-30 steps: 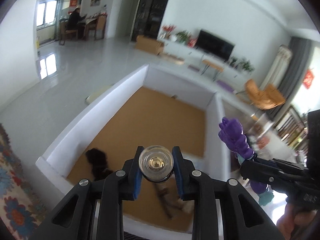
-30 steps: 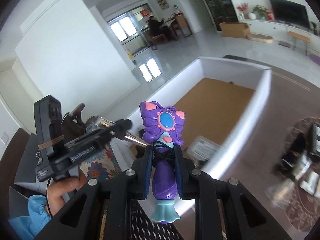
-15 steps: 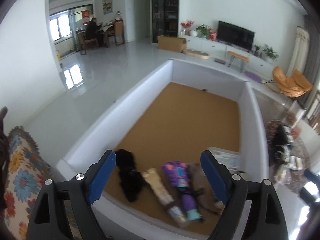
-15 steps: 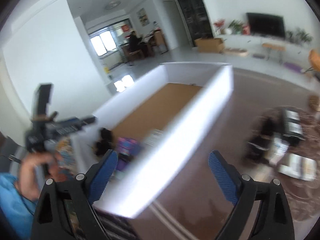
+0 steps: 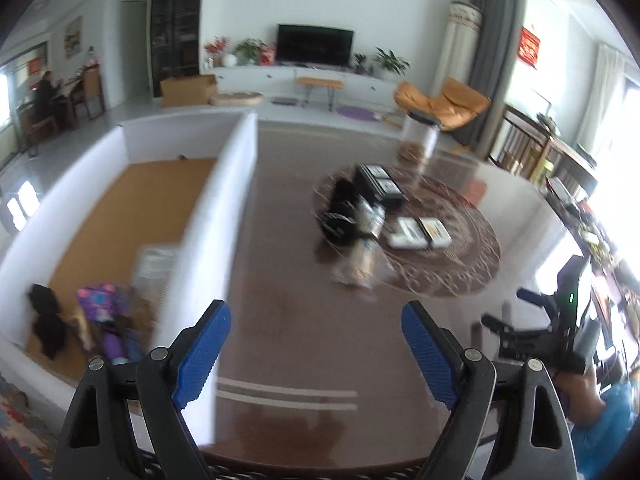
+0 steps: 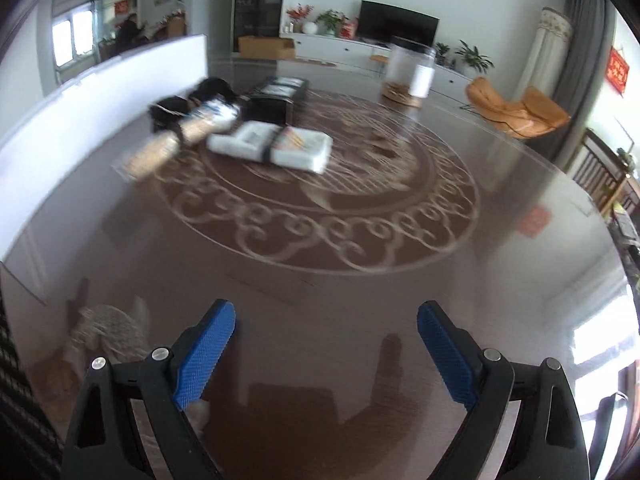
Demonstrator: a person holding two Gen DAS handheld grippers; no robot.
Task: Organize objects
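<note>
A white-walled bin (image 5: pixel 224 208) with a cork floor stands at the left of the brown table. In its near corner lie a purple toy (image 5: pixel 106 316), a black furry item (image 5: pixel 46 320) and a clear packet (image 5: pixel 154 262). My left gripper (image 5: pixel 316 354) is open and empty above the table, right of the bin wall. My right gripper (image 6: pixel 326 356) is open and empty low over the table. On the table ahead lie white packs (image 6: pixel 272 142), a black box (image 6: pixel 276 96), black items (image 6: pixel 180 106) and a clear bag of snacks (image 5: pixel 360 260).
A clear jar with a black lid (image 6: pixel 410 70) stands at the far side of the table. The right hand-held gripper body (image 5: pixel 540 332) shows at the right edge of the left wrist view. The bin wall (image 6: pixel 100 96) runs along the left.
Both grippers let go of their objects and opened; the purple toy now lies in the bin. Both have since swung right, away from the bin, toward the items on the table.
</note>
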